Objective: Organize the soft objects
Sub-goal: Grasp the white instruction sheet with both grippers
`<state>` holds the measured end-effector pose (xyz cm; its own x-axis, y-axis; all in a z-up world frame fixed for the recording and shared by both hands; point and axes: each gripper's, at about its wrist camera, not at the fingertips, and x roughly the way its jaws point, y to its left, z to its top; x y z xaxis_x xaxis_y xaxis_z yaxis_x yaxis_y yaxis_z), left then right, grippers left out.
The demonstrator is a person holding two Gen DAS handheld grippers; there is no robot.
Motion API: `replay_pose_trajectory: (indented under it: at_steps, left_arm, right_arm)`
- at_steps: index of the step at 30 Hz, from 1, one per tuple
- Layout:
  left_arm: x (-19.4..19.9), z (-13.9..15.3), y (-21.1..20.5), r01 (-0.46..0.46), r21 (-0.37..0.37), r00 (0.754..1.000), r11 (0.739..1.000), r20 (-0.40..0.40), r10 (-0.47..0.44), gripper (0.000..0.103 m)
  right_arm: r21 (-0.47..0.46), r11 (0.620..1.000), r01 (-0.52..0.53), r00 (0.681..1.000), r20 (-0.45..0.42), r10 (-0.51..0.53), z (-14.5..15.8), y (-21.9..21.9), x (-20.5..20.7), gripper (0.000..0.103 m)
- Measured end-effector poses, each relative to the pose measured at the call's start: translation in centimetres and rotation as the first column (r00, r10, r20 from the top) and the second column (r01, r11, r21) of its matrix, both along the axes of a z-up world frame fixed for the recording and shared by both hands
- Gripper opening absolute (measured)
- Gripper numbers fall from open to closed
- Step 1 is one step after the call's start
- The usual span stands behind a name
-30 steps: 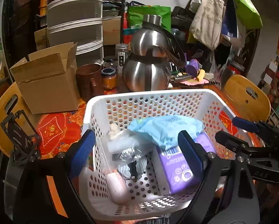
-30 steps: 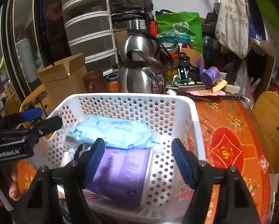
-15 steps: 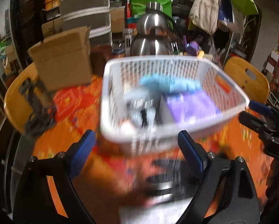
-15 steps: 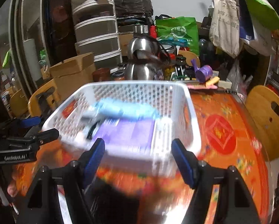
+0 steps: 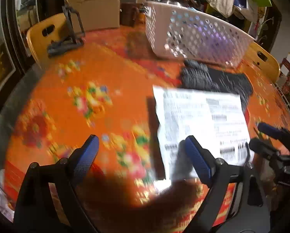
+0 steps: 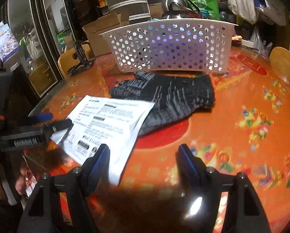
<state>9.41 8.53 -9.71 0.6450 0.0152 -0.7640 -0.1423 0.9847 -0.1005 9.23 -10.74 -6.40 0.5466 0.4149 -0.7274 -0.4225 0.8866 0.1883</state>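
I had both tongs spread wide with nothing between their blue pads, angled down over the orange flowered surface [image 6: 251,101]. Nearest to me, my right tongs [image 6: 143,159] hung over bare cloth, their left pad overlapping the near corner of a flat white printed package [image 6: 108,124]. My left tongs [image 5: 141,151] sat just left of that same package, their right pad over its near edge. In the right wrist view the left tongs' tips appeared to touch the package's left edge, though I could not be sure of contact.

Beyond the package, partly tucked under its far end, lay a dark knitted glove [image 6: 170,97]. Its long axis ran across my view, fingers to the left and cuff to the right. It lay ahead of both tongs, nearer the right pair's line, I judged.

Farthest, just behind the glove, stood the white perforated basket [image 6: 170,46], with purple and pale blue showing through its holes.
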Motion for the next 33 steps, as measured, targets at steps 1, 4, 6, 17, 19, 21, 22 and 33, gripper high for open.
replay_pose_trajectory:
  at_steps: [1,4,6,17,19,21,22,33]
  left_arm:
    - [-0.7,-0.1,-0.1,0.006,0.006,1.0,1.0,0.023,-0.006,0.089]
    - [-1.5,-0.3,-0.7,0.05,-0.002,0.998,0.999,0.041,-0.05,0.089]
    - [-1.9,-0.4,-1.2,0.064,-0.002,0.996,0.998,0.056,-0.064,0.089]
    - [-1.7,0.0,-4.1,0.183,-0.008,0.98,0.983,0.086,-0.181,0.073]
    - [-1.7,0.1,-4.6,0.2,0.0,0.976,0.98,0.088,-0.199,0.058]
    - [-1.9,0.2,-5.0,0.205,0.0,0.974,0.979,0.094,-0.204,0.055]
    - [-1.9,0.2,-5.0,0.204,-0.002,0.975,0.979,0.096,-0.203,0.053]
    - [-3.0,0.1,-4.1,0.189,-0.084,0.977,0.978,0.121,-0.178,0.024]
  right_arm:
    - [0.005,1.0,-0.003,1.0,0.007,0.003,-0.1,0.1,-0.4,0.073]
    - [-0.017,1.0,-0.025,0.999,0.024,0.025,-0.2,1.0,-1.2,0.068]
    - [-0.025,0.999,-0.048,0.998,0.033,0.049,-0.2,1.8,-1.6,0.062]
    - [-0.033,0.99,-0.135,0.99,0.047,0.136,-0.4,4.1,-1.6,0.043]
    - [-0.037,0.99,-0.139,0.989,0.05,0.141,-0.4,4.1,-1.6,0.038]
    - [-0.043,0.989,-0.14,0.988,0.053,0.142,-0.4,4.1,-1.6,0.034]
    - [-0.042,0.989,-0.144,0.988,0.055,0.146,-0.4,4.0,-1.6,0.032]
    - [-0.044,0.985,-0.17,0.983,0.07,0.172,-0.5,3.8,-1.8,0.02]
